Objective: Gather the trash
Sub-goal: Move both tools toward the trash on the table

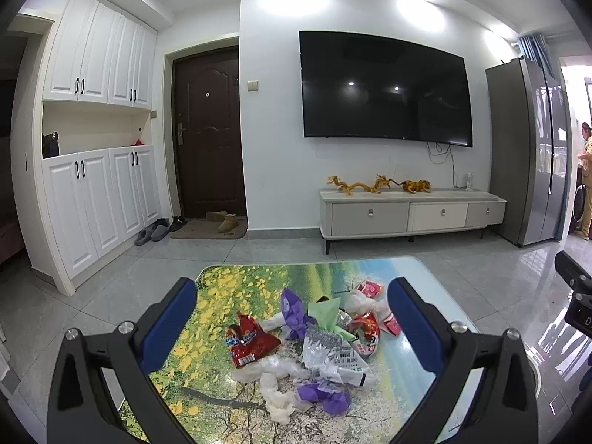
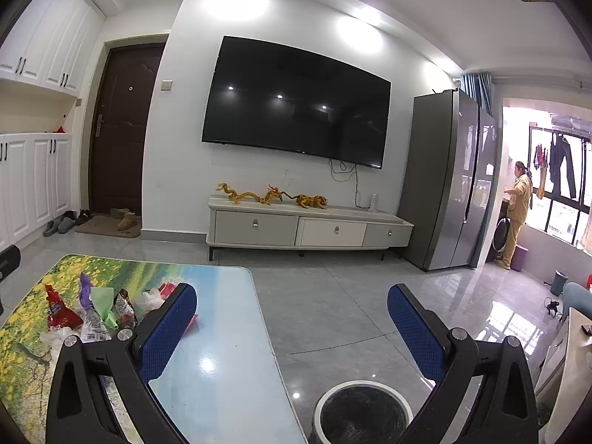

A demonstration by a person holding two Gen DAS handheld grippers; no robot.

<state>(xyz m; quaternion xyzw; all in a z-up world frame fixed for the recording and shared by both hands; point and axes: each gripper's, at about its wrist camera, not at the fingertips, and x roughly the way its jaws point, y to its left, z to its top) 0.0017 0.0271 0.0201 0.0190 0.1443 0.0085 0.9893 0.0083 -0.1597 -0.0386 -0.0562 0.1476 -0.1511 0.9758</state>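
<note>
Hovering with both claws spread and empty, I see the trash pile (image 1: 307,347) on the table (image 1: 403,270) directly ahead between my left gripper (image 1: 292,327) fingers; my right gripper (image 2: 292,327) frames the bin (image 2: 362,410), right of the table.

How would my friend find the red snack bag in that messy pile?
Start at the table with the flower-field picture, then look at the trash pile on it. At the pile's left edge lies the red snack bag, crumpled and shiny, with a blue-and-white logo; it is the biggest red piece there.
</note>
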